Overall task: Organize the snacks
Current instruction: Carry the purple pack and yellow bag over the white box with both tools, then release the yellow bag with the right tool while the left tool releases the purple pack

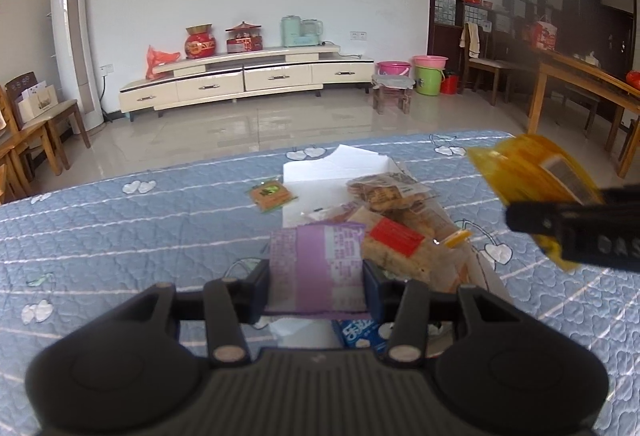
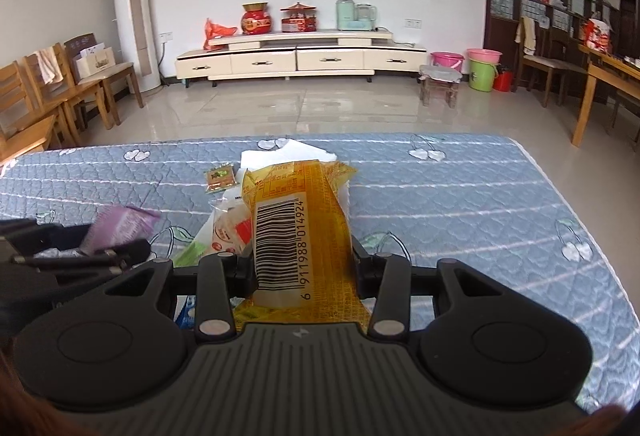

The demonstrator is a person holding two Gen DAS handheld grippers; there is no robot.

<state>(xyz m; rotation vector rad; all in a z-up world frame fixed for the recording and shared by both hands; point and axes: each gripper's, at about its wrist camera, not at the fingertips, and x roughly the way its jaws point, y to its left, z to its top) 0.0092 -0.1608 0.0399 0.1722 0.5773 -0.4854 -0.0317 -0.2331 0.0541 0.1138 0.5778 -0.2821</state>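
Observation:
My left gripper [image 1: 316, 276] is shut on a purple snack packet [image 1: 320, 268] and holds it above the blue quilted bed. My right gripper [image 2: 304, 260] is shut on a yellow snack packet [image 2: 300, 228] with a barcode; that packet also shows in the left wrist view [image 1: 524, 172], at the right, above the bed. Between them a white box [image 1: 332, 172] holds several snack packs, one with a red label [image 1: 396, 236]. A small orange-green packet [image 1: 272, 194] lies on the quilt left of the box. The purple packet also shows in the right wrist view [image 2: 120, 224].
A blue packet [image 1: 356, 334] lies under my left gripper. The blue quilt [image 1: 120, 236] covers the whole bed; its far edge drops to a tiled floor. Beyond stand a TV cabinet [image 1: 248, 76], wooden chairs [image 1: 36, 124] at left and a wooden table [image 1: 580, 88] at right.

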